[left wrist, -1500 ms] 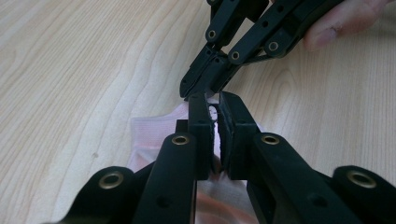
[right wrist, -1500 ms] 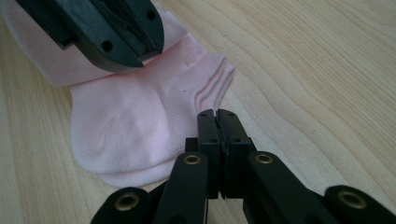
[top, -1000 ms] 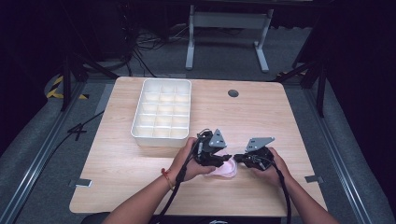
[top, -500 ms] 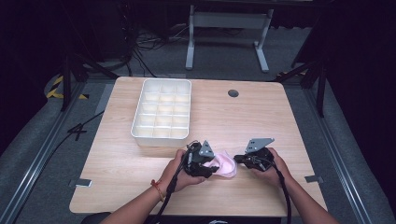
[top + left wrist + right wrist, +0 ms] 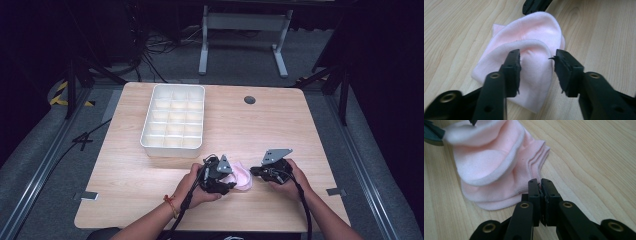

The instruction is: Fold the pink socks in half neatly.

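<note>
A folded pink sock bundle lies on the wooden table near its front edge, between my two grippers. My left gripper is down on it with its jaws apart; the raised top fold sits between them, and I see no pad pressing on it. In the high view the left gripper is at the sock's left side. My right gripper is shut, with its tips at the ribbed cuff edge and nothing visible between the jaws. It sits at the sock's right.
A white compartment tray stands behind the left hand, towards the table's back left. A dark round grommet is set in the tabletop at the back. Bare wood lies to the right of the tray. Cables trail from both grippers over the front edge.
My left gripper has come down from above the sock and towards the person, and now straddles the top fold. The right gripper has stayed in place, still shut.
</note>
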Demonstrator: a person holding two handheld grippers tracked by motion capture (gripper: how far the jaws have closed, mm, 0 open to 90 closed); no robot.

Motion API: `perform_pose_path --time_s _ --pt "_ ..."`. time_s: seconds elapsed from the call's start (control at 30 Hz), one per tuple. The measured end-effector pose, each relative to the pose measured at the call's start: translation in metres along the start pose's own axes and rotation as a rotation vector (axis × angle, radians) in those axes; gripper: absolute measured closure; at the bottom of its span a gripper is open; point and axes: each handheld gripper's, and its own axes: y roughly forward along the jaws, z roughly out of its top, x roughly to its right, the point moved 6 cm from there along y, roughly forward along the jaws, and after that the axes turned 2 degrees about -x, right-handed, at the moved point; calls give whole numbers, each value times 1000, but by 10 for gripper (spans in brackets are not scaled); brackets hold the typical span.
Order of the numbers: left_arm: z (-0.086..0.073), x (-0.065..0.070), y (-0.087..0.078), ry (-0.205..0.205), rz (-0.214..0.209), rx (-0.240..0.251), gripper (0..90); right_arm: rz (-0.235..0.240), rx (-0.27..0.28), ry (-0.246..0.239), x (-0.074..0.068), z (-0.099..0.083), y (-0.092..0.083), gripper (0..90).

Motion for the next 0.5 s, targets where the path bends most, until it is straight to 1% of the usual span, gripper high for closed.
perform_pose_path --time_s 0.03,0.1,0.13,0.17,0.23,0.27,0.33,0.37,0.4,0.43,0.47,0.5 --pt "0 0 1 8 2 -4 638 0 1 -1 0 0 0 866" --pt "-1 -1 3 11 7 -10 715 8 15 1 0 2 -1 867" --pt "-1 -1 4 14 0 -9 820 5 21 0 0 3 -3 869" --pt "-1 -2 5 25 3 -18 820 5 21 0 0 3 -3 869" --pt "-1 -1 7 39 14 -24 871 14 31 7 -1 3 -4 868" --pt "-1 -1 10 49 5 -36 877 19 28 6 -2 3 -3 869" --pt "-1 -1 11 49 2 -35 876 23 24 0 -3 3 -1 870" --pt "-1 0 10 43 -1 -23 863 21 23 0 -4 3 -1 870" --pt "1 0 8 41 6 -13 805 23 23 0 -4 3 -1 870" --pt "1 0 7 35 12 -14 727 24 23 -1 -4 3 -1 870" --pt "1 0 7 35 12 -14 670 24 23 -1 -4 3 -1 870" --pt "2 1 6 37 0 -12 649 27 20 -1 -4 2 -1 870"
